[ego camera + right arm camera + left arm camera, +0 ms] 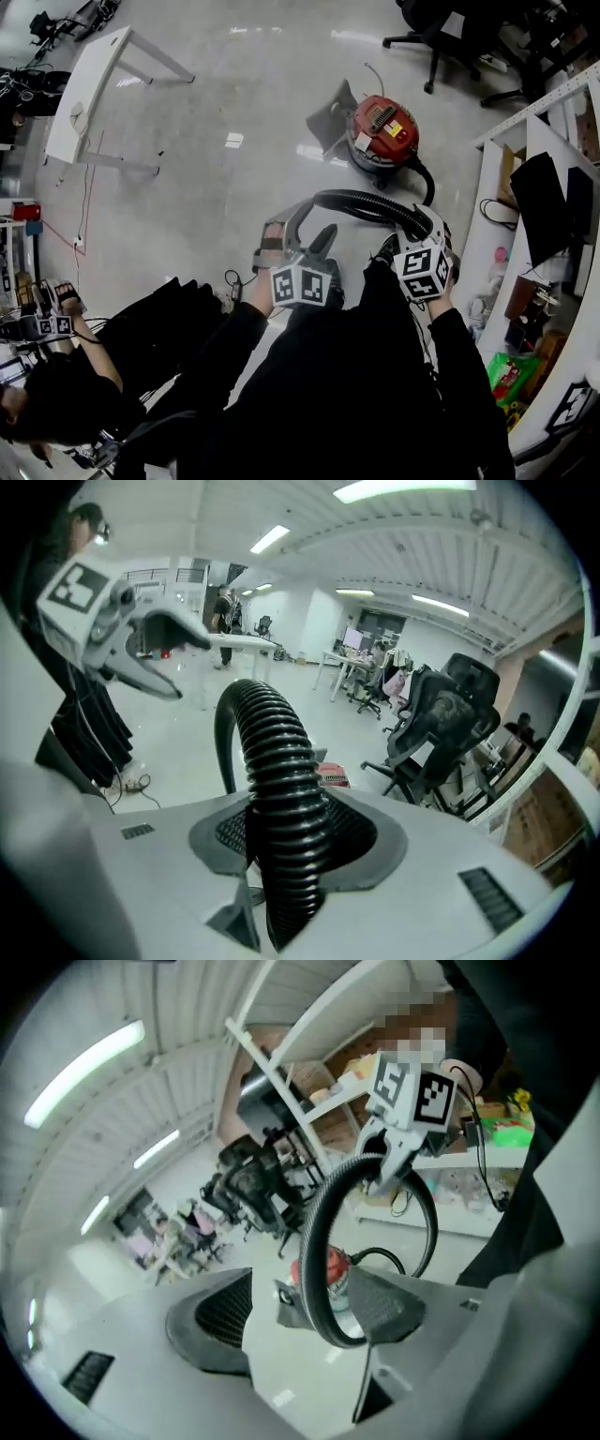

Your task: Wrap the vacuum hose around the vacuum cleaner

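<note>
Head view: the red vacuum cleaner point(384, 131) stands on the floor point(234, 187) at about 1 o'clock from the person's arms. Its black hose point(361, 203) leaves the body at 5 o'clock and arcs across to both tools. The left gripper point(298, 239) is at 11 o'clock of the frame's centre and the right gripper point(417, 225) at 3 o'clock.

Left gripper view: the fingers point(211, 1312) stand wide apart. The hose point(314, 1241) loops through the gap close to the 3 o'clock finger, and neither pad presses on it. The vacuum cleaner point(336, 1262) shows behind the loop, and the right gripper point(398, 1147) holds the hose at 1 o'clock.

Right gripper view: the fingers point(361, 836) are closed onto the ribbed hose point(281, 761), which rises from them towards 12 o'clock and bends away to 9 o'clock. The left gripper point(178, 663) is at 10 o'clock, spread open. The vacuum cleaner point(333, 778) sits just right of the hose, and an office chair point(441, 724) is at 3 o'clock.
</note>
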The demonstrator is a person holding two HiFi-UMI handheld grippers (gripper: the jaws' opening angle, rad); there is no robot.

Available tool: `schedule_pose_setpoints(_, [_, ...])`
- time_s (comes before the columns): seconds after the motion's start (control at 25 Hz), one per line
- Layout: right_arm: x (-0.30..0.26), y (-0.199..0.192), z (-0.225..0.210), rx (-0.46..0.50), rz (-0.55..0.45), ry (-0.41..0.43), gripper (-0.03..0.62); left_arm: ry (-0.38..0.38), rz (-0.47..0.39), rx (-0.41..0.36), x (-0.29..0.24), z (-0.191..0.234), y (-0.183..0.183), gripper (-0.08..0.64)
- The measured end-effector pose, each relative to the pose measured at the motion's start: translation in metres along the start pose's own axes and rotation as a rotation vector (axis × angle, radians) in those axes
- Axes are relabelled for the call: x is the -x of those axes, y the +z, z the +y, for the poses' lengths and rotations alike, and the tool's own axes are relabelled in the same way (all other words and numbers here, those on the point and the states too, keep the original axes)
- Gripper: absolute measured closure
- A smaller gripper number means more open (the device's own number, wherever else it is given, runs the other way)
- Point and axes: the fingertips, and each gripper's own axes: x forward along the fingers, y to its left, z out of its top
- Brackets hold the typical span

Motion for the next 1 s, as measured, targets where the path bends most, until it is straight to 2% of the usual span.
schedule_pose_setpoints(0.12, [-0.002, -0.009, -0.038, -0.054, -0.047, 0.063, 0.419, -0.074, 0.182, 0.221, -0.029, -0.024, -0.056, 0.234])
schedule_pose_setpoints(0.2, [0.001, -0.012, -0.063, -0.066, -0.090, 0.107, 0.419, -0.090, 0.244, 0.333, -0.057, -0.035, -0.069, 0.233])
schedule_pose_setpoints(0.24, [0.002, -0.012, -0.073, -0.068, -0.115, 0.131, 0.419, -0.095, 0.253, 0.367, -0.073, -0.040, -0.069, 0.233])
schedule_pose_setpoints(0.32, [0.006, -0.011, -0.090, -0.077, -0.158, 0.174, 0.419, -0.109, 0.258, 0.385, -0.110, -0.048, -0.065, 0.233])
schedule_pose_setpoints(0.4, [0.010, -0.009, -0.103, -0.090, -0.185, 0.210, 0.419, -0.080, 0.288, 0.408, -0.148, -0.049, -0.069, 0.229])
schedule_pose_setpoints(0.52, [0.014, -0.005, -0.118, -0.079, -0.210, 0.253, 0.419, -0.005, 0.344, 0.564, -0.195, -0.034, -0.085, 0.228])
schedule_pose_setpoints(0.56, [0.014, -0.003, -0.121, -0.069, -0.217, 0.266, 0.419, -0.001, 0.343, 0.590, -0.208, -0.029, -0.085, 0.227])
schedule_pose_setpoints(0.72, [0.011, -0.001, -0.125, -0.015, -0.247, 0.321, 0.420, -0.050, 0.291, 0.558, -0.249, -0.013, -0.075, 0.240])
schedule_pose_setpoints(0.76, [0.007, 0.000, -0.125, -0.007, -0.250, 0.333, 0.419, -0.064, 0.281, 0.549, -0.254, -0.010, -0.074, 0.339])
schedule_pose_setpoints(0.8, [0.002, 0.000, -0.127, -0.007, -0.251, 0.345, 0.419, -0.069, 0.278, 0.531, -0.257, -0.006, -0.075, 0.358])
schedule_pose_setpoints(0.88, [-0.015, -0.003, -0.137, -0.045, -0.255, 0.363, 0.419, -0.050, 0.279, 0.485, -0.260, 0.011, -0.079, 0.371])
schedule_pose_setpoints(1.0, [-0.054, -0.013, -0.162, -0.132, -0.262, 0.370, 0.416, 0.030, 0.248, 0.448, -0.264, 0.059, -0.076, 0.372])
